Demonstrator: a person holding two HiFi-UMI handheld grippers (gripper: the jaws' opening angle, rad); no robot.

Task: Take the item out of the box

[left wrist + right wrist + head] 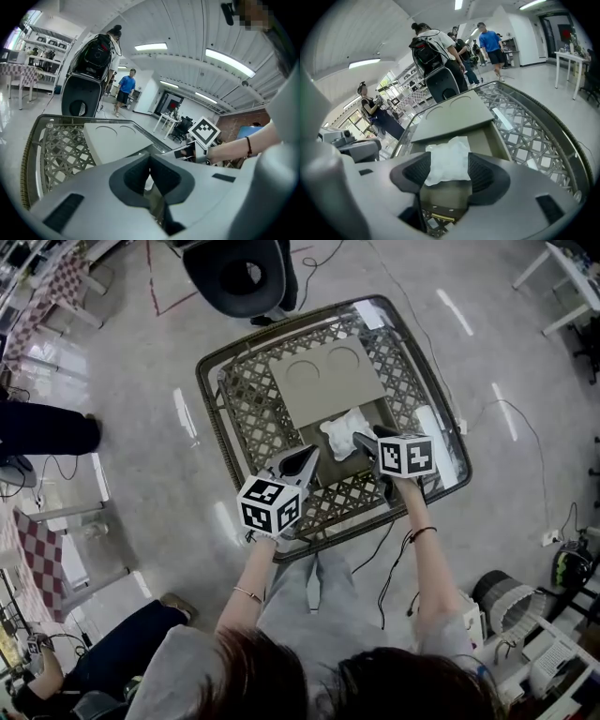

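Right claw (449, 165) is held wide open, and the white bag (339, 435) is seen between its sides but not pinched. Left claw (150, 164) is pressed shut on nothing. The bag is not yet taken out of the half-open box (380, 418); grabbing and lifting are left.

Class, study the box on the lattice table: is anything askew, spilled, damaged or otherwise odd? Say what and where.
Nothing is spilled or broken. The one oddity is the lid: it sits slid toward the far end of the box, so the near end gapes open, with a crumpled white packet lying inside.
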